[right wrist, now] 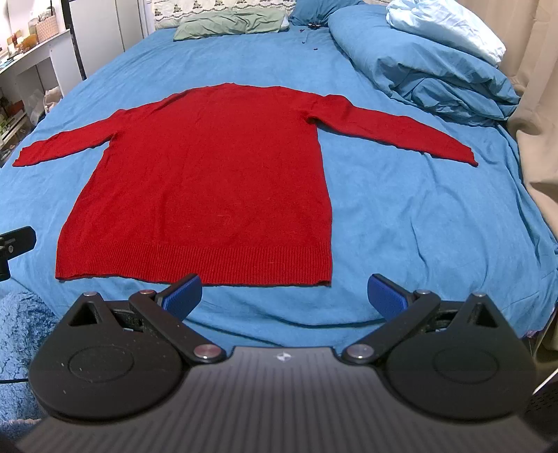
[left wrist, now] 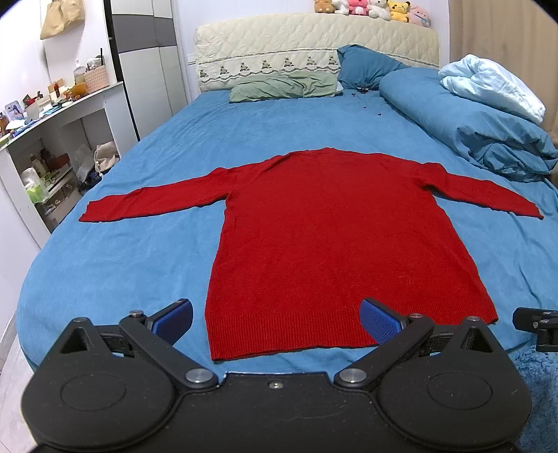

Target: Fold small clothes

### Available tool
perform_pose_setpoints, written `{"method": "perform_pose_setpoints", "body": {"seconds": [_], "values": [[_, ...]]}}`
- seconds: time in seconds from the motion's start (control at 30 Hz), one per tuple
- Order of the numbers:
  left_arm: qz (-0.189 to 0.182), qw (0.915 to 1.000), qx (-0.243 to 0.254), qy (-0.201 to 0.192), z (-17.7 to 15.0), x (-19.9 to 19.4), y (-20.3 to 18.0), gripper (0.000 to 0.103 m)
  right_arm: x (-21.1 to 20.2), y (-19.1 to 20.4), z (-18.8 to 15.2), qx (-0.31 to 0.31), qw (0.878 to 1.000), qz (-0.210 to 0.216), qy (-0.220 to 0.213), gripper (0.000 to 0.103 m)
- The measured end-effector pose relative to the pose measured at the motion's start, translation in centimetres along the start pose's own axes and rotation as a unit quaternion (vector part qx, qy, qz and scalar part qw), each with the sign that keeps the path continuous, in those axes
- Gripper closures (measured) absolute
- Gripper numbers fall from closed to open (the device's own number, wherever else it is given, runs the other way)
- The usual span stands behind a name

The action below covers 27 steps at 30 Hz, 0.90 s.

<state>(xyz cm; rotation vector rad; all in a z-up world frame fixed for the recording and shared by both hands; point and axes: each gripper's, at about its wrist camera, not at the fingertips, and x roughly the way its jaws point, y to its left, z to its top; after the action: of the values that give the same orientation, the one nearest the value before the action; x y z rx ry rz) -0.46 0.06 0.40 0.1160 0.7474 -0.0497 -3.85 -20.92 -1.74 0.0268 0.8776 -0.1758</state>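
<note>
1. Left wrist view: a red knitted sweater (left wrist: 341, 237) lies flat on a bed covered by a blue sheet (left wrist: 139, 251), sleeves spread out to both sides and the ribbed hem nearest the camera. The knit looks fine and slightly fuzzy; the hem band shows vertical ribs.
2. The left gripper (left wrist: 275, 319) hovers at the foot of the bed with its jaws spread wide and nothing between them. Its fingertips (left wrist: 380, 322) carry blue ridged pads on black plastic linkages. The right-hand pad overlaps the sweater's hem in the picture; whether it touches the cloth cannot be told.
3. Right wrist view: the right gripper (right wrist: 286, 296) is likewise wide open and empty, just short of the sweater's (right wrist: 209, 167) hem, over bare sheet (right wrist: 418, 226).
4. At the head of the bed, a quilted cream headboard (left wrist: 314, 41) with an embroidered border stands behind a crumpled green pillow (left wrist: 282, 87) and a blue pillow (left wrist: 366, 64).
5. A bunched blue duvet (left wrist: 470, 122) with a pale blue lining lies along the bed's right side.
6. Plush toys (left wrist: 373, 8) sit in a row on top of the headboard.
7. A white shelf unit (left wrist: 59, 118) beside the bed holds a woven basket (left wrist: 97, 78), bottles and small clutter; its lower compartments contain packets too small to identify.
</note>
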Motion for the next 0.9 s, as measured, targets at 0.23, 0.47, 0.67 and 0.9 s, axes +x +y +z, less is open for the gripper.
{"method": "perform_pose_setpoints", "body": {"seconds": [0.23,0.47,0.67,0.9], "values": [[0.003,1.0000,0.000,0.000,0.0,-0.1,-0.1,0.000,0.0,0.0,0.0,0.001,1.000,-0.001,-0.001,0.000],[0.005,1.0000,-0.003,0.000,0.2,-0.1,-0.1,0.000,-0.4,0.1,0.0,0.001,1.000,-0.001,-0.004,0.000],[-0.002,0.9995,-0.002,-0.031,3.0,-0.8,-0.5,0.000,-1.4,-2.3,2.2,0.037,0.999,-0.006,-0.031,0.000],[-0.043,0.9955,0.013,-0.084,10.5,0.8,-3.1,0.000,-1.3,-8.3,7.5,0.089,0.992,-0.038,-0.083,0.000]]}}
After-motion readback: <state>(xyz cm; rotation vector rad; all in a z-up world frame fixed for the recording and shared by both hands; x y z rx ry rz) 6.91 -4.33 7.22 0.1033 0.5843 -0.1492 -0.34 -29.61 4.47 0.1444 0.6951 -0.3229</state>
